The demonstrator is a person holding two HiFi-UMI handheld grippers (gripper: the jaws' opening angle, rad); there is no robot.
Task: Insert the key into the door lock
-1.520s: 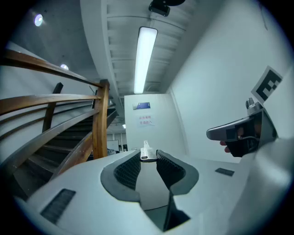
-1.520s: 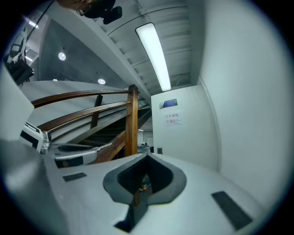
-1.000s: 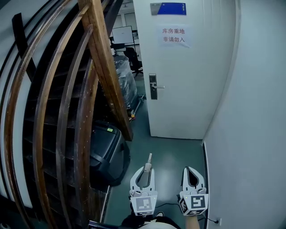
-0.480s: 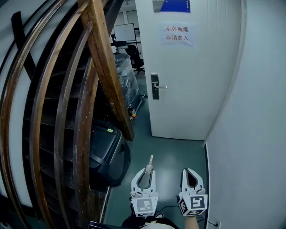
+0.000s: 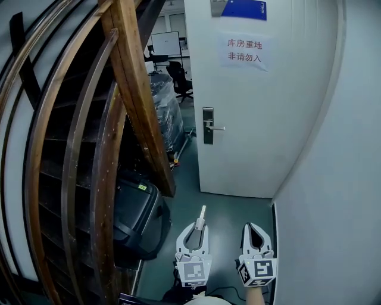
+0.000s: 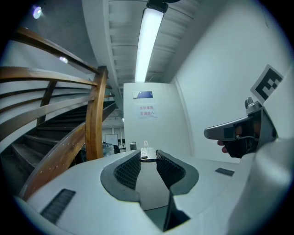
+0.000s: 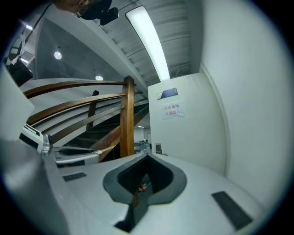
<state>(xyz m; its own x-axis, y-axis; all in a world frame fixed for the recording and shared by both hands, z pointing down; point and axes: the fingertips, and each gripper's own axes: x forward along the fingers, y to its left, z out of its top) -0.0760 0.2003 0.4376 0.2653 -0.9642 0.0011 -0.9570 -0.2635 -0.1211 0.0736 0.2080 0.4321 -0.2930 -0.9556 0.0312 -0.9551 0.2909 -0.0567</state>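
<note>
Now we hold the left gripper (image 5: 199, 226) low over the grey-green floor (image 5: 229, 208), its jaws closed on a small silver metal key (image 5: 202, 213). The left gripper view shows the key's head pinched between the ribbed pads at the tips, and the head view shows its blade sticking out ahead towards the door. Just beside it on the right, the right gripper (image 5: 255, 227) has its jaws drawn together with nothing between them.

Ahead stands the white door (image 5: 256, 119), and it is well apart from both grippers. The dark metal lock plate (image 5: 208, 125) with a slim lever handle sits near the door's left edge, about halfway up. A white paper notice (image 5: 243, 51) with printed characters hangs above it, and a blue plaque (image 5: 246, 8) sits higher still.

To our left rises the curved brown wooden stair railing (image 5: 134, 89), and a black bulky case (image 5: 137, 214) rests on the floor at its foot. Past the door's left edge, a black office chair (image 5: 180, 77) stands in a lit room.
</note>
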